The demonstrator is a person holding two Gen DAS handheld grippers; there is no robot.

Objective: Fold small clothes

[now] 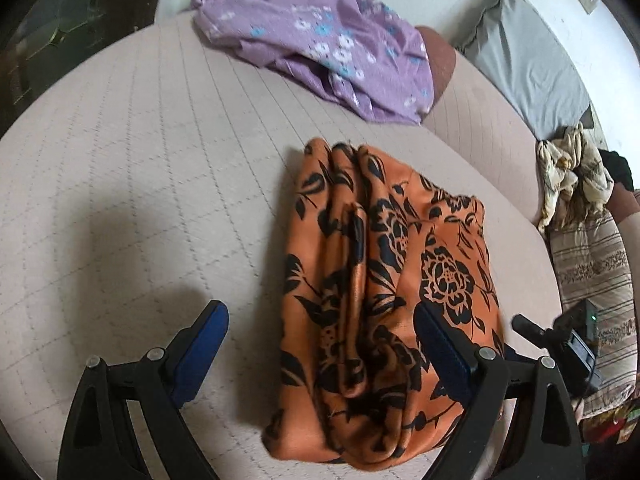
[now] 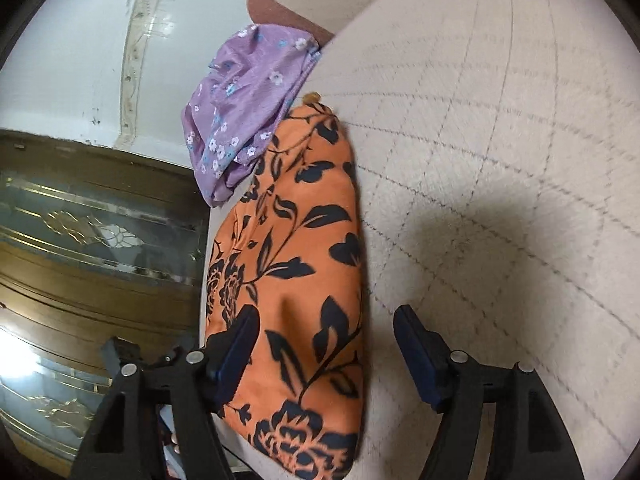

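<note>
I count 2 small clothes on the quilted bed (image 1: 140, 160) – 1 orange floral cloth (image 1: 380, 280) & 1 purple floral cloth (image 1: 312, 40) – plus 1 grey pillow (image 1: 524, 68), 1 cream crumpled cloth (image 1: 568, 176) & my 2 grippers, left gripper (image 1: 320, 344) & right gripper (image 2: 326, 344).

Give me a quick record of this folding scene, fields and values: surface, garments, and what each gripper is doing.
surface: quilted beige mattress
orange floral garment: folded, lying flat
purple floral garment: crumpled, beyond the orange one
left gripper: open, orange cloth between its jaws, no grip
right gripper: open, over the orange garment's edge
</note>
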